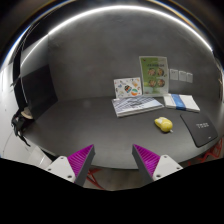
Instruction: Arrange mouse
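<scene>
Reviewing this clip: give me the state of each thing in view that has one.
gripper: open, holding nothing, above the desk.
yellow mouse: resting on the desk, beyond the fingers, untouched.
black mouse pad: flat, bare, beside the mouse.
green booklet: upright against the wall.
magazine: lying flat.

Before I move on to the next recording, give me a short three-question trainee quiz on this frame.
1. True or false: the gripper is shut on the yellow mouse.
2. The mouse lies: A) between the fingers, B) beyond them on the desk, C) on the black mouse pad.
3. Fill in: standing upright behind the open booklet is a green ____.

Key: 1 false, the fingers are open and empty; 2 B; 3 book.
</scene>
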A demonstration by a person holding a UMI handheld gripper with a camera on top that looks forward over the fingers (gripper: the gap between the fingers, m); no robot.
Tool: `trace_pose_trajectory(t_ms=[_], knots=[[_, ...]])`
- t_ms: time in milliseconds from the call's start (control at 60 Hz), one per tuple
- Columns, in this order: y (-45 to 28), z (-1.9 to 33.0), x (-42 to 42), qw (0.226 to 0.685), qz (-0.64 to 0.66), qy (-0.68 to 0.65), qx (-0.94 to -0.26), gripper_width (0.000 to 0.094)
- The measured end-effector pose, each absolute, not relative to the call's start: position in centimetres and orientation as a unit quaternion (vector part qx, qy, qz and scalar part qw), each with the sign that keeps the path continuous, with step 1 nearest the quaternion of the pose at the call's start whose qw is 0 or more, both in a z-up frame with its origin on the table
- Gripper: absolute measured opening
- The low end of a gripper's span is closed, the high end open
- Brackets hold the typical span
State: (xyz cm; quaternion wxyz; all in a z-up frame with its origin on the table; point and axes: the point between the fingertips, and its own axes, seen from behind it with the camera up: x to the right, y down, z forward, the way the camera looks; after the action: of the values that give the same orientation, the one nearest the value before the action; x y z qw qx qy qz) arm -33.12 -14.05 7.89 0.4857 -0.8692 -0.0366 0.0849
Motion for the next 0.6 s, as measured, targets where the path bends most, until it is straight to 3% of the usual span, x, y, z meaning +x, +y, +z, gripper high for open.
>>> trace_pose_trajectory(t_ms=[250,400,417,433,600], knots=[[-11.1,6.6,-23.1,0.487,0.067,-0.062,-0.869,0.0823],[-8.2,3.7,-15.8,0.463,0.055,-0.068,-0.882,0.0815],[-7.9,3.3,-15.0,0.46,0.052,-0.07,-0.883,0.0861],[-7.4,2.9,-14.3,0.458,0.049,-0.072,-0.885,0.0816],[-2.9,-0.6,-10.8,0.432,0.038,-0.082,-0.897,0.0816]])
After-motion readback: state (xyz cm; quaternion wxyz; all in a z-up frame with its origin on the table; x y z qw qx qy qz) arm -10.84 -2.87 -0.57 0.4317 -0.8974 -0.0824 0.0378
